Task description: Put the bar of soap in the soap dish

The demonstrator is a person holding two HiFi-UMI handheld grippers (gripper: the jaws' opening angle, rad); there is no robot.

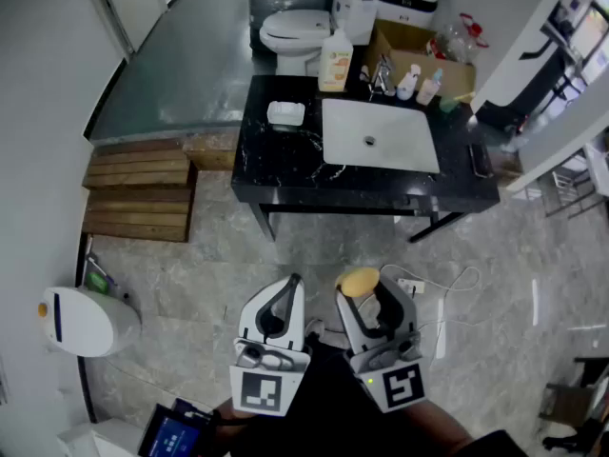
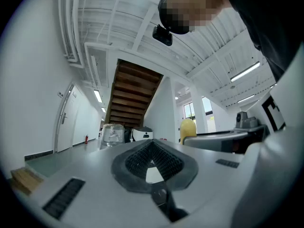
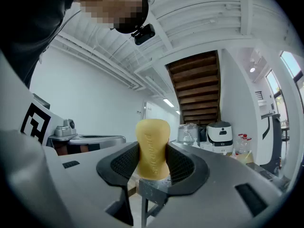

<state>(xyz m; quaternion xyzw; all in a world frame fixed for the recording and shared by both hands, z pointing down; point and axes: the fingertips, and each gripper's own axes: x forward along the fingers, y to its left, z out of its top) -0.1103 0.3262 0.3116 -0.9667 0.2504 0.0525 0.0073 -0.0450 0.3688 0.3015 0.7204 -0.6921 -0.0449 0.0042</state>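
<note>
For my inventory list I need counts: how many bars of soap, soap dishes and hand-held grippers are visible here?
yellow oval bar of soap: 1
white rectangular soap dish: 1
hand-held grippers: 2 (left hand-held gripper, right hand-held gripper)
Total: 4

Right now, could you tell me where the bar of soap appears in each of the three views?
Head view: the bar of soap is low in the picture, just right of centre.
Left gripper view: right of centre, only its yellow top shows.
Right gripper view: dead centre, upright between the jaws.
Shared landmark: the wooden staircase rises behind the soap in both gripper views.
</note>
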